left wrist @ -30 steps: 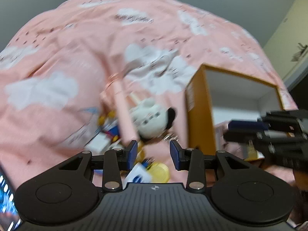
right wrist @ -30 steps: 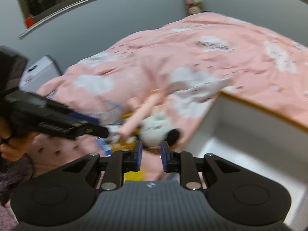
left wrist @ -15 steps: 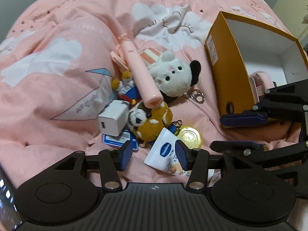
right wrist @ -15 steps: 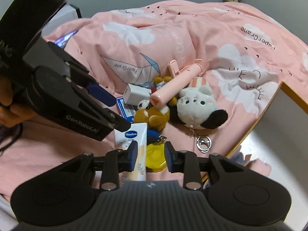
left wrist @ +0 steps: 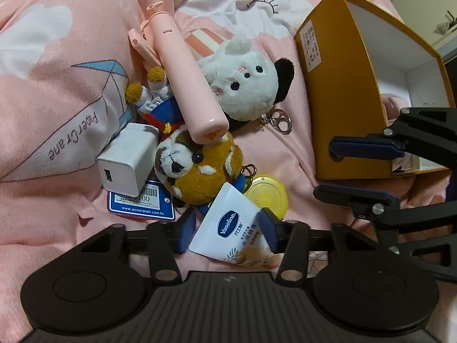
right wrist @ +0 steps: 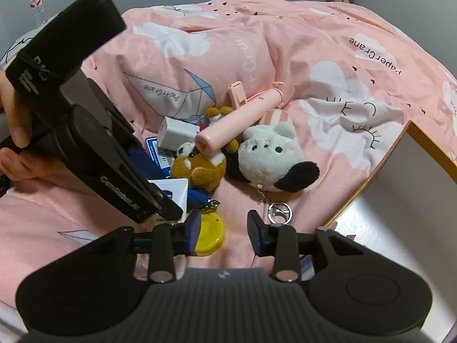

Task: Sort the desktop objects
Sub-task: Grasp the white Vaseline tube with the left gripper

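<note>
On the pink bed, the left claw [left wrist: 225, 233] sits spread wide around the white cream tube [left wrist: 228, 228], not squeezing it. A brown toy dog [left wrist: 200, 168] lies just behind. The right claw [right wrist: 223, 233] is spread apart too, empty, near the yellow box [left wrist: 340, 100]

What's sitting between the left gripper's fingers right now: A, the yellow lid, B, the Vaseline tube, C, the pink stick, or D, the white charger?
B: the Vaseline tube lies between the open fingers of the left gripper, not yet clamped.
</note>
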The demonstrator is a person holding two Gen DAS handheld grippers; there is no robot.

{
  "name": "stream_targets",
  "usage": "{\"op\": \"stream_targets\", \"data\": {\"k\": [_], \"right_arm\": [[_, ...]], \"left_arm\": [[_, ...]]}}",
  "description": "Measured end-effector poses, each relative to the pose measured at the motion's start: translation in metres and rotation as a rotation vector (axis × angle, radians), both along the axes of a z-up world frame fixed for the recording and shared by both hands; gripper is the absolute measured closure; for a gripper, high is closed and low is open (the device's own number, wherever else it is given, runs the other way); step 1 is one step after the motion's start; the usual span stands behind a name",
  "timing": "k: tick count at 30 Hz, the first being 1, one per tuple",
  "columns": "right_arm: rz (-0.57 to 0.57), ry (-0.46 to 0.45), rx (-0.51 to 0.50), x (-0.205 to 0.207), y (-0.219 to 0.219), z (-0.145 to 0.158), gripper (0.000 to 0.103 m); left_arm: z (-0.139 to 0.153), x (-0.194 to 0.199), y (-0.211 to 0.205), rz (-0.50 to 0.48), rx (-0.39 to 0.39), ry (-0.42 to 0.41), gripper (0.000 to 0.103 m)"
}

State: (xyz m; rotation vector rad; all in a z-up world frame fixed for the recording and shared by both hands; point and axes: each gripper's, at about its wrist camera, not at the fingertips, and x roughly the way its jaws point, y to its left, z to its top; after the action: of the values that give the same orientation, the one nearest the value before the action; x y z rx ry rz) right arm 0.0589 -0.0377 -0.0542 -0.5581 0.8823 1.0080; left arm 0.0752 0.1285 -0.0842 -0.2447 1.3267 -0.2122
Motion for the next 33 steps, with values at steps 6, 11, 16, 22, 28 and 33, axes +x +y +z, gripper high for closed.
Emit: {"op": "stream_targets", "data": {"k": [6, 11, 16, 22, 28, 33], "right_arm": [[-0.014, 0.006, 0.004, 0.001, -0.006, 0.000, 0.065], [-0.038, 0.010, 0.009, 0.000, -0.012, 0.002, 0.064], [-0.058, 0.036, 0.031, -0.002, -0.016, 0.004, 0.064], [-0.070, 0.118, 0.068, -0.001, -0.015, 0.008, 0.064], [-0.049, 0.145, -0.004, -0.003, 0.012, -0.004, 0.066], [-0.052, 0.164, -0.128, 0.004, 0.041, -0.025, 0.066]], "left_arm": [[0.020, -0.012, 0.006, 0.014, -0.085, -0.042, 0.066], [0.040, -0.027, -0.003, 0.000, -0.171, -0.080, 0.072], [0.040, -0.031, -0.026, -0.012, -0.040, -0.112, 0.091], [0.070, -0.054, -0.015, 0.042, 0.000, -0.199, 0.101], [0.098, -0.065, -0.006, 0.102, 0.144, -0.278, 0.101], [0.082, -0.060, -0.010, 0.104, 0.143, -0.262, 0.101]]}}
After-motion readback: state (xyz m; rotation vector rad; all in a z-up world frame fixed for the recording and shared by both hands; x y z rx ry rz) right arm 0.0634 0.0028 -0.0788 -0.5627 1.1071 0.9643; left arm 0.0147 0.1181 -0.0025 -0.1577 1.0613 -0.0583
